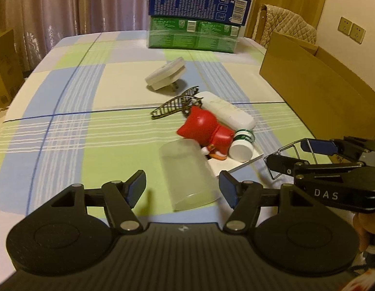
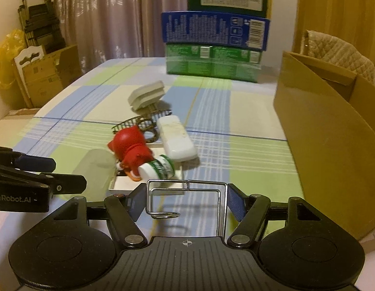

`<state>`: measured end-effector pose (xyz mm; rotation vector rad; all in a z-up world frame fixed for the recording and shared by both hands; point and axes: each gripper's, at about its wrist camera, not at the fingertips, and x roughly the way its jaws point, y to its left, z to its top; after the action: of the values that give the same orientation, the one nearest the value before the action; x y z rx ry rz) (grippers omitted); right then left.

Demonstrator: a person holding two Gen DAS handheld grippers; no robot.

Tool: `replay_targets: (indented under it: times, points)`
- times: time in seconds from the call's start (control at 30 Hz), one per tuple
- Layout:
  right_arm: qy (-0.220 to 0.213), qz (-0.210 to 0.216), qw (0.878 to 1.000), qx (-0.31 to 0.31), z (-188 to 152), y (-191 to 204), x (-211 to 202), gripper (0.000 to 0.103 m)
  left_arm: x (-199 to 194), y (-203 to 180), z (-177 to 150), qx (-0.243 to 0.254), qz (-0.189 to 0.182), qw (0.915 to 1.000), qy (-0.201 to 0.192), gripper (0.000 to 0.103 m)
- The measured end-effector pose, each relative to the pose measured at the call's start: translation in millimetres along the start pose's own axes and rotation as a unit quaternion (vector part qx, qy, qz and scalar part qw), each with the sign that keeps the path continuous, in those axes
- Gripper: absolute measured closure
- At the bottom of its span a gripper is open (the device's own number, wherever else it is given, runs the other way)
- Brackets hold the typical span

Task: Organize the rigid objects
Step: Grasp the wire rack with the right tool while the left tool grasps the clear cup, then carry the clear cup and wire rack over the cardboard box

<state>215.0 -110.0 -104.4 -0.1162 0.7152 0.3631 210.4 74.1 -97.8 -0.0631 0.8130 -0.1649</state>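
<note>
In the left wrist view my left gripper (image 1: pixel 182 189) stands open low over the checked tablecloth (image 1: pixel 66 121). A clear plastic cup (image 1: pixel 187 172) lies on its side between the fingers, with a gap at the left pad. Just beyond lie a red figurine (image 1: pixel 204 131), a white bottle with a green label (image 1: pixel 242 144), a white oblong case (image 1: pixel 226 112), a dark metal clip (image 1: pixel 174 108) and a white plug adapter (image 1: pixel 167 74). My right gripper (image 2: pixel 185 202) is shut on a bent wire frame (image 2: pixel 187 184), held above the cloth near the bottle (image 2: pixel 158 168).
An open cardboard box (image 2: pixel 328 133) stands along the right side. Stacked green and blue cartons (image 2: pixel 214 48) sit at the far end. A flat white card (image 2: pixel 122 184) lies under the figurine (image 2: pixel 133 145). Cardboard and a folded trolley (image 2: pixel 39 24) stand at far left.
</note>
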Motion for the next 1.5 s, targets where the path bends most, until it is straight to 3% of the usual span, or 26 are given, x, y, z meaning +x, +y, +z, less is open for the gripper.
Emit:
replay_targets:
  times: [0.33,0.57,0.8,0.9,1.17,1.5]
  points:
    - [0.005,-0.014,1.000,0.017,-3.4,-21.4,-4.0,0.037,26.9,-19.1,4.2,0.025,0.016,0.9993,0.022,0.041]
    - [0.001,-0.005,1.000,0.023,-1.2,-22.1,-6.9,0.037,30.6,-7.8,4.2,0.017,0.038,0.9987,0.030,0.042]
    - [0.002,-0.003,1.000,0.030,-0.4,-23.1,-8.1,0.037,39.9,-2.4,7.0,0.006,0.035,0.9988,0.033,0.055]
    - [0.003,-0.003,1.000,0.031,0.3,-23.1,-7.5,0.037,41.2,-4.4,9.1,0.009,0.037,0.9986,0.037,0.055]
    - [-0.003,0.001,1.000,0.031,2.5,-19.0,-9.2,0.037,29.8,-2.4,9.0,0.008,0.047,0.9982,0.037,0.056]
    - [-0.029,0.002,0.999,0.026,10.6,-14.5,-29.1,0.037,-7.6,-7.7,19.4,-0.007,0.036,0.9993,0.000,0.056]
